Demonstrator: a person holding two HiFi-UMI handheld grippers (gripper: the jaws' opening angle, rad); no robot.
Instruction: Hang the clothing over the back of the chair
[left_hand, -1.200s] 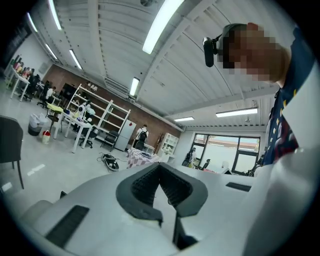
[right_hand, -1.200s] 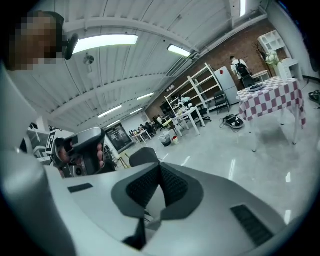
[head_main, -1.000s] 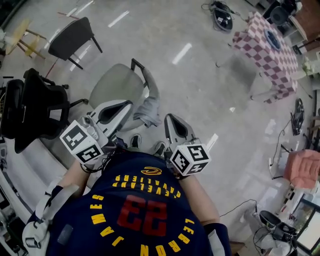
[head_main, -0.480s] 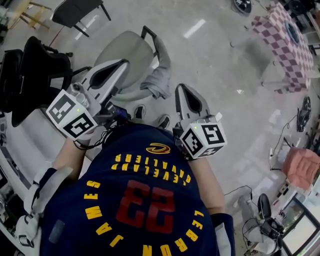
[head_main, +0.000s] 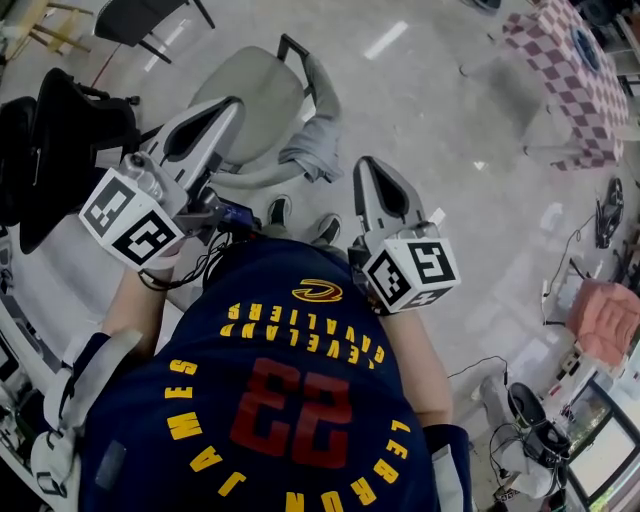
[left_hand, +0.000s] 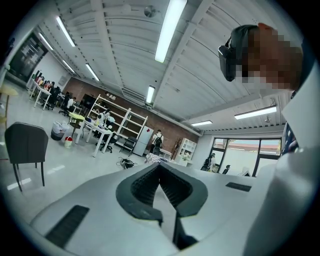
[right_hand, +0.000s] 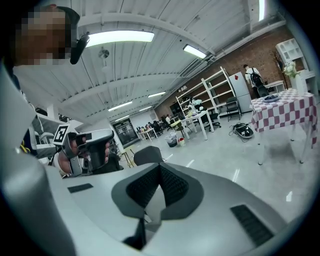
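Head view shows my left gripper (head_main: 232, 106) drifted aside, my right gripper (head_main: 366, 166) steady, both jaws pressed together empty, clothing (head_main: 311, 150) draped over the chair (head_main: 250, 90), seemingly done.

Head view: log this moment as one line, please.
left hand-held gripper: shut, empty | right hand-held gripper: shut, empty | grey fabric clothing: draped on pale grey padded chair | contact: none

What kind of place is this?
Probably a large open lab or workshop: metal shelving racks, work tables along a brick wall, strip lights on a bare ceiling.
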